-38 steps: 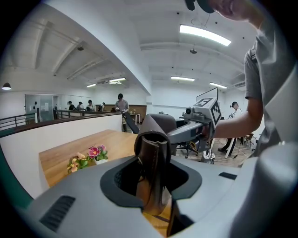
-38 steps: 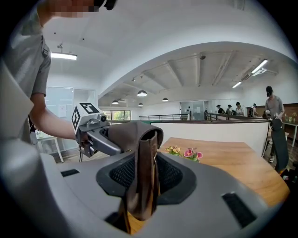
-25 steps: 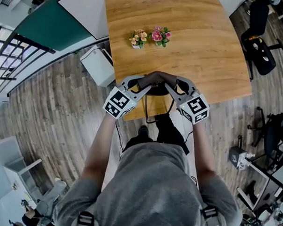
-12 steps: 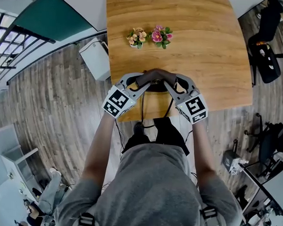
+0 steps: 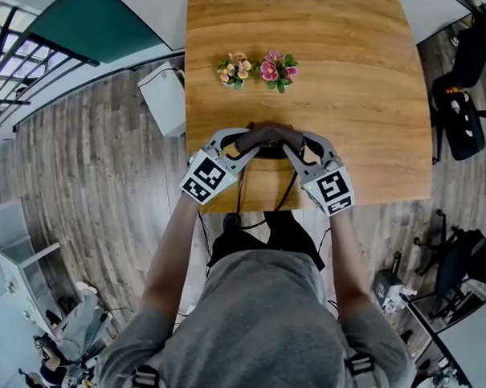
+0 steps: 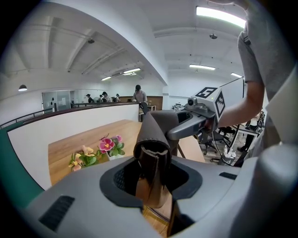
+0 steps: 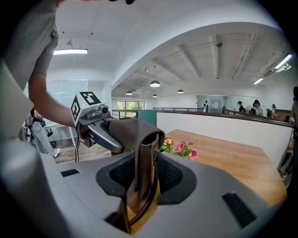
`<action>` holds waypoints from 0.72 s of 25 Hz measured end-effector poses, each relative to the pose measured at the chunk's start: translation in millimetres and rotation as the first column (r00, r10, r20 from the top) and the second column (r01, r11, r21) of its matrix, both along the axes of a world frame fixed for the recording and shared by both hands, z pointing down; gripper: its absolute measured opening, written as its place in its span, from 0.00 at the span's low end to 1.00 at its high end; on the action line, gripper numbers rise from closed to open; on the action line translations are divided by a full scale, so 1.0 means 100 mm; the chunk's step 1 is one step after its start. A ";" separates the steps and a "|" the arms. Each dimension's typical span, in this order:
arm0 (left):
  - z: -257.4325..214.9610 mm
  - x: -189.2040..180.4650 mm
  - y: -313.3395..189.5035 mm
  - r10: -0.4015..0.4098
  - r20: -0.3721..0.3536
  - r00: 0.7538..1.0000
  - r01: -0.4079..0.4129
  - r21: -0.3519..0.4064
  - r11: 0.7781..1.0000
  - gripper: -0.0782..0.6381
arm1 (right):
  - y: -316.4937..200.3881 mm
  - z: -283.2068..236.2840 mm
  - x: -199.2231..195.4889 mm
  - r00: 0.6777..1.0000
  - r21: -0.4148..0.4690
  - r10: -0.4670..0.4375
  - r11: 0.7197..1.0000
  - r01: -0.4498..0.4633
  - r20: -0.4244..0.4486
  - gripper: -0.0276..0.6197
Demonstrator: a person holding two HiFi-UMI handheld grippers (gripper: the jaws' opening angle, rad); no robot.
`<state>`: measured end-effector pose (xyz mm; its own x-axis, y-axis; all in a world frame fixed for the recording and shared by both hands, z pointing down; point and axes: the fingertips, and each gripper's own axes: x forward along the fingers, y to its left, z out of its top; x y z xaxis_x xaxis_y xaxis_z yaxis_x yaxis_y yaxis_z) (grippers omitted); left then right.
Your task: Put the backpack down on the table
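Gripping brown handle (image 6: 151, 139) of backpack (image 5: 267, 136), left tongs (image 5: 245, 146) and right tongs (image 5: 291, 149) both clamped on it above worktop (image 5: 352, 89); set-down not yet done.

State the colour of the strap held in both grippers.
Dark brown: the leathery strap shows best in the right gripper view.

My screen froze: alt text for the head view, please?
The left hand-held gripper and right hand-held gripper clamp the backpack's brown handle at the near edge of the wooden table. Two small flower pots stand farther back.
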<state>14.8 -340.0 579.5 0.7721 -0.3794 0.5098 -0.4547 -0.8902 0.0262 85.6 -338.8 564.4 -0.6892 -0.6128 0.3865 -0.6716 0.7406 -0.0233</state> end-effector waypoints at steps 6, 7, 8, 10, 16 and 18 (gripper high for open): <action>0.16 -0.03 -0.10 -0.060 0.013 0.998 0.060 0.019 0.998 0.30 | -0.09 0.13 -0.04 0.999 0.025 -0.021 0.999 0.022 -0.038 0.24; 0.19 -0.04 -0.12 -0.067 0.018 0.998 0.066 0.019 0.998 0.30 | -0.11 0.15 -0.05 0.999 0.027 -0.027 0.999 0.028 -0.044 0.24; 0.21 -0.04 -0.13 -0.071 0.023 0.997 0.071 0.020 0.997 0.30 | -0.13 0.18 -0.05 0.998 0.027 -0.031 0.999 0.032 -0.048 0.24; 0.26 -0.04 -0.15 -0.078 0.031 0.996 0.077 0.023 0.997 0.30 | -0.15 0.23 -0.05 0.998 0.022 -0.038 0.999 0.039 -0.052 0.24; 0.41 -0.04 -0.16 -0.102 0.052 0.993 0.101 0.019 0.995 0.30 | -0.16 0.40 -0.04 0.995 -0.003 -0.075 0.997 0.075 -0.061 0.24; 0.46 -0.04 -0.15 -0.107 0.054 0.993 0.106 0.012 0.994 0.30 | -0.15 0.45 -0.04 0.994 -0.011 -0.085 0.996 0.084 -0.065 0.24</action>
<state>11.1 -354.6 625.1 0.6981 -0.4625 0.5465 -0.5474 -0.8368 -0.0089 81.7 -353.6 609.0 -0.7116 -0.5500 0.4372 -0.6071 0.7946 0.0116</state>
